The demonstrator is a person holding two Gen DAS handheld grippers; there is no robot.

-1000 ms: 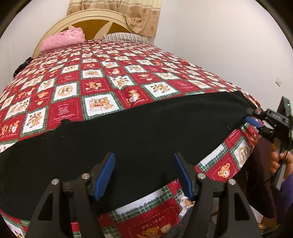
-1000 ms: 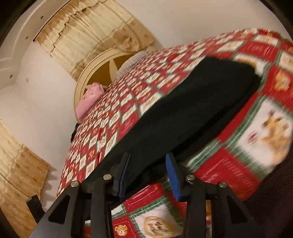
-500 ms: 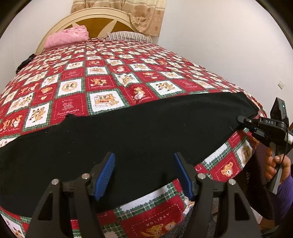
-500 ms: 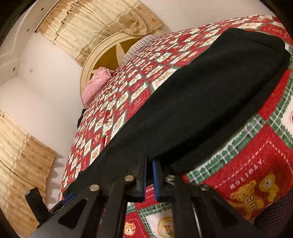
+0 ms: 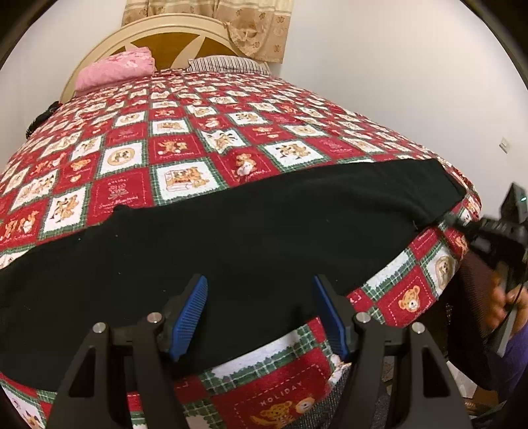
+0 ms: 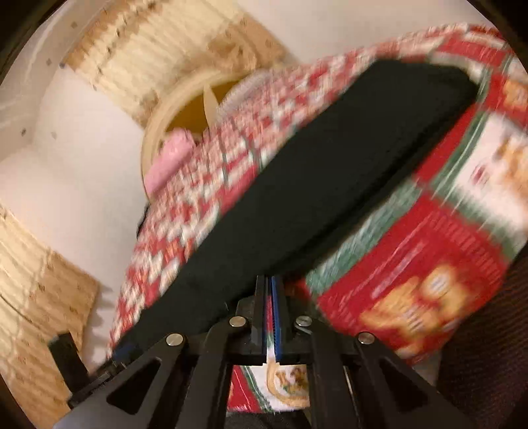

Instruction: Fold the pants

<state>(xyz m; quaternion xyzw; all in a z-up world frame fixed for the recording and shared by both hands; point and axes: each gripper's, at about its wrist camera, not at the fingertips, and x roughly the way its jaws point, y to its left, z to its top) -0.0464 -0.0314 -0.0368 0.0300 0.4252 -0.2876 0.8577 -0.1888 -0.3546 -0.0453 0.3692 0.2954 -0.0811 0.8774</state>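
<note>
Left wrist view is showing the left tongs (image 5: 260,313) hanging open over the near edge of the bed (image 5: 198,132), their blue pads (image 5: 189,316) standing apart with nothing between them. Black pants (image 5: 247,244) are lying spread flat across the quilt (image 5: 171,155) just beyond the tips, stretching far to both sides of the tongs along the bed's near edge. Off to the right of these tongs, the right tongs (image 5: 453,220) are meeting the end of the pants at the bed's corner, with a hand (image 5: 505,293) wrapping around their handle. Far ahead, a pink pillow (image 5: 115,67) and a striped pillow (image 5: 227,64) are sitting against the headboard (image 5: 171,36), under a curtain (image 5: 211,19).

Right wrist view is blurred. In it the right tongs (image 6: 270,290) are sitting closed, pads (image 6: 275,316) pressed together, pinching the edge of the pants (image 6: 330,184) right at the tips. The pants are running away from these tongs, up and to the right. Quilt fabric is showing below and to the right of the tongs. At the lower left, the left tongs (image 6: 112,356) are showing dimly.
</note>
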